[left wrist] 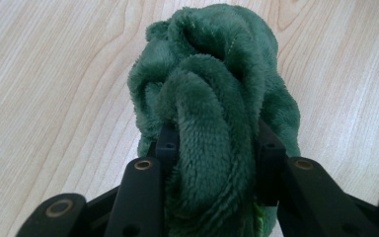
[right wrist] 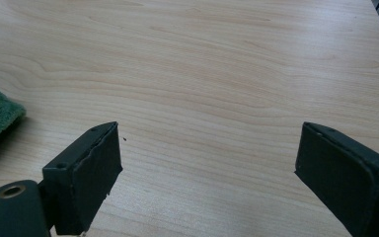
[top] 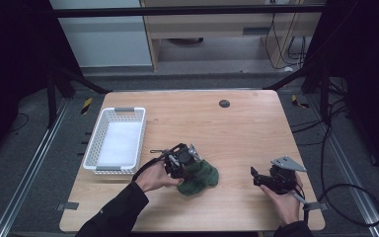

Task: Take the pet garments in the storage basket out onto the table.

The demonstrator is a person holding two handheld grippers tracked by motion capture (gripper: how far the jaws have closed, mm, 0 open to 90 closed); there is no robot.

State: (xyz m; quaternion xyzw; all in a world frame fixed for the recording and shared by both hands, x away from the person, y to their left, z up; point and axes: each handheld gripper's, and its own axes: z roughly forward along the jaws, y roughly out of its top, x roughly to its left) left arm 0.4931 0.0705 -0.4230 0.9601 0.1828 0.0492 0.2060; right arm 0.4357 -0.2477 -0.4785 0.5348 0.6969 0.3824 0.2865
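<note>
The left gripper [left wrist: 212, 148] pinched a thick fold of the green towel [left wrist: 212, 89], which lay bunched on the wooden table [top: 237, 123] near its front edge, to the right of the white basket [top: 116, 140]. The right gripper [right wrist: 207, 168] hovered well apart from the towel at the table's right, its jaws spread wide over bare wood with nothing between them.

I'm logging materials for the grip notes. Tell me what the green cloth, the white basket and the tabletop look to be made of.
Green cloth: soft plush fabric, likely fleece or microfibre; fuzzy pile, bunched folds.
White basket: apparently moulded plastic, matte; latticed walls with regular slots.
Tabletop: pale wood or wood-look laminate, smooth; grain lines show, but which one is unclear.
</note>
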